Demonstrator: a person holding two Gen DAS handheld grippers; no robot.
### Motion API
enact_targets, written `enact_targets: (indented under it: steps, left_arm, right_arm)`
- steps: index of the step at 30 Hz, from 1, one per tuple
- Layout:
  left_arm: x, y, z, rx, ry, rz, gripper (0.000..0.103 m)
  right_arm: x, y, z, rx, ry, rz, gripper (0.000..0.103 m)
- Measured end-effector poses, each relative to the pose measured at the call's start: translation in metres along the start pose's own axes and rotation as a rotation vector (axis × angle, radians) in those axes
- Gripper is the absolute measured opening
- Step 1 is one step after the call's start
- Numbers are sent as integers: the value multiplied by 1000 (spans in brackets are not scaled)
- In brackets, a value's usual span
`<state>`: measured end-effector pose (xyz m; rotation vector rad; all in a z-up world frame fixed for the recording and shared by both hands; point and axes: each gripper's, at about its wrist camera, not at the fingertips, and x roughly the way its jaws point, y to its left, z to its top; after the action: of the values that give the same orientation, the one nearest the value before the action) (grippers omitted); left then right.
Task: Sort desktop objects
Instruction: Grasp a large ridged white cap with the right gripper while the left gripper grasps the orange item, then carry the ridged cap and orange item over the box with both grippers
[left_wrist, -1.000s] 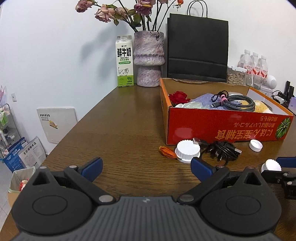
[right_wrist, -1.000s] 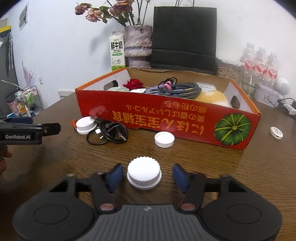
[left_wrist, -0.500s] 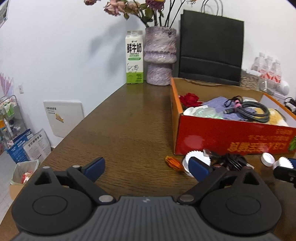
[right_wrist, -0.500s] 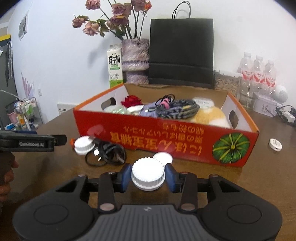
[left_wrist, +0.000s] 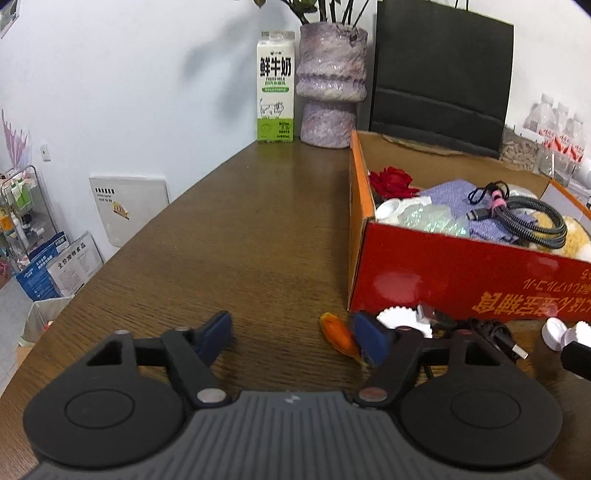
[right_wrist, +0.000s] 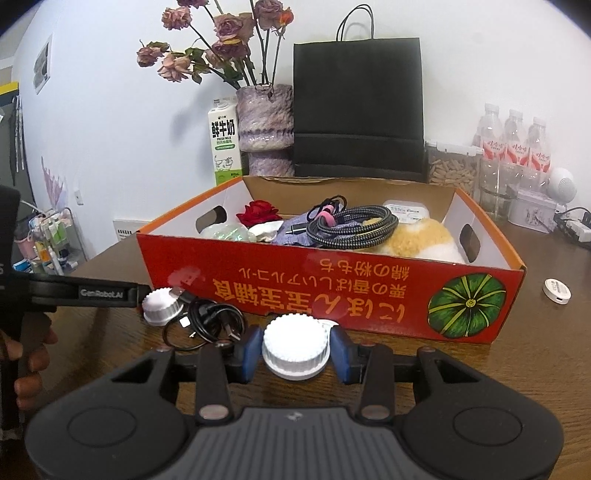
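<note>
The right gripper (right_wrist: 295, 350) is clamping a white ribbed cap (right_wrist: 295, 347) between its two blue pads, one pad pressing on each side of the cap, and it is carrying that cap just in front of the near long wall of the red cardboard box (right_wrist: 332, 291). The relation that matters for the coming move is this: the box's open top is lying ahead of and above the held cap, with the printed near wall standing between them, so the cap would seem to need lifting over that rim before release. The box's long axis is running across the right wrist view, parallel to the table's near edge. The left gripper (left_wrist: 295, 336) is hanging over the wooden table (left_wrist: 240, 240) off the box's near left corner, its jaws closing with nothing but bare wood between them. A second white cap (left_wrist: 402, 321) and a small orange petal-like thing (left_wrist: 338, 334) are lying just beyond and to the right of its right finger (left_wrist: 371, 341), outside the gap, beside a tangled black cable (right_wrist: 207, 321) at the foot of the box wall. The left gripper is the nearer one to that second cap. A smaller flat cap (left_wrist: 552, 330) is resting further right along the same wall.
</note>
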<state>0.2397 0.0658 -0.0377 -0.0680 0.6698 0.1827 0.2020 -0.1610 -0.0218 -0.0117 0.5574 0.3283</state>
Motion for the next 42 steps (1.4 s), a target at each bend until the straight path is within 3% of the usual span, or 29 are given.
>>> enact_targets:
  steps: [3,6,8,19,25,34,42]
  left_arm:
    - [-1,-2,-2,19,-9,-2,56]
    - [-5,-4,-4,35,-20,-25,35]
    - [-6,-6,-5,47,-25,-43,15]
    - [-14,0,-10,21,-47,-72,14]
    - [-36,1,-7,22,-112,-91,14]
    - [-68,-13,22,39,-238,-147,14]
    - [-73,-47,50,69,-303,-205,14]
  right_arm:
    - [0,0,-2,1,2,2,39]
    - [0,0,-4,2,4,1,39]
    - [-1,0,-4,2,1,1,39]
    - [-6,1,-5,-6,-26,4,39]
    - [-18,2,0,-4,-76,12,39]
    - [-33,-4,27,-24,-146,-9,39]
    - [-25,-1,60,-65,-192,-29,39]
